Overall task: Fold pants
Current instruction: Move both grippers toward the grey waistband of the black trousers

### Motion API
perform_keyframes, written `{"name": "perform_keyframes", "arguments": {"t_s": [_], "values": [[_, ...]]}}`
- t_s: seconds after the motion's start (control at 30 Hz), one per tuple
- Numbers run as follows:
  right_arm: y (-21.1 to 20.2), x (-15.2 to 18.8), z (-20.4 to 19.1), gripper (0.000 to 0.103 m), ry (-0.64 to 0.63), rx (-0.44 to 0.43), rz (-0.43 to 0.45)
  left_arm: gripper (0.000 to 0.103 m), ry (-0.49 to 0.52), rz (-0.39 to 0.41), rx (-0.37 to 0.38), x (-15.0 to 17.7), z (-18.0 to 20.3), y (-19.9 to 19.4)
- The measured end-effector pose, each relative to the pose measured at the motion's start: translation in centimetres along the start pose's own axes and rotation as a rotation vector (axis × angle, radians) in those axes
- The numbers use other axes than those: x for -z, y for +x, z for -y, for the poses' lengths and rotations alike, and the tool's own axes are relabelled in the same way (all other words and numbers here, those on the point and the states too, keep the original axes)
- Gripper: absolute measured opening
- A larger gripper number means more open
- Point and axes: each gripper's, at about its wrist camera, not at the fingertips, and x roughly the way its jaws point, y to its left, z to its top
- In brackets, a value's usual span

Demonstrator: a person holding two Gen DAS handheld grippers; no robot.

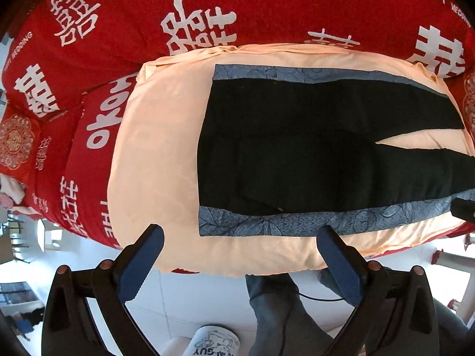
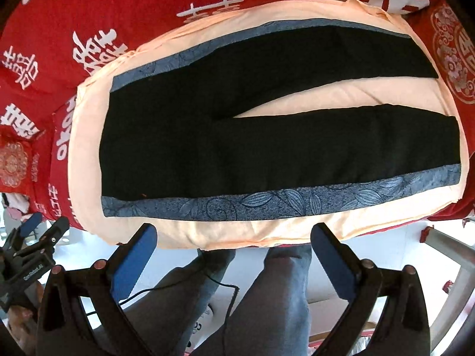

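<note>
Black pants (image 1: 297, 148) (image 2: 207, 136) with blue leaf-print side bands lie flat on a peach cloth (image 1: 154, 154) (image 2: 225, 234), waist to the left, both legs spread to the right with a narrow V of cloth between them. My left gripper (image 1: 240, 237) hovers open over the near edge, by the waist end of the near blue band (image 1: 267, 222). My right gripper (image 2: 234, 234) is open too, just short of the near blue band (image 2: 267, 201) at mid-length. Neither touches the pants. The left gripper (image 2: 32, 231) also shows at the left edge of the right wrist view.
The peach cloth rests on a bed with a red quilt (image 1: 133, 9) (image 2: 59, 23) printed in white characters. A person's legs in grey trousers (image 1: 273, 305) (image 2: 267, 296) stand at the near edge on a white floor. A thin black cable (image 2: 184, 284) crosses the legs.
</note>
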Motion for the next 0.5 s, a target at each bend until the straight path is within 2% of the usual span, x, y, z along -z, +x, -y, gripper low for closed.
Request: {"name": "perform_keyframes", "arguments": {"t_s": [0.27,0.5], "values": [[-1.0,-0.3,2.6,0.103,-0.041,-0.091,-0.010,0.103,-0.071,-0.011,-0.025,0.5,2.5,-1.5],[-0.3,0.1,3.2,0.103,-0.078,-0.138,-0.033,0.103,-0.085,-0.047,-0.005,0.9,3.5,-0.4]]}}
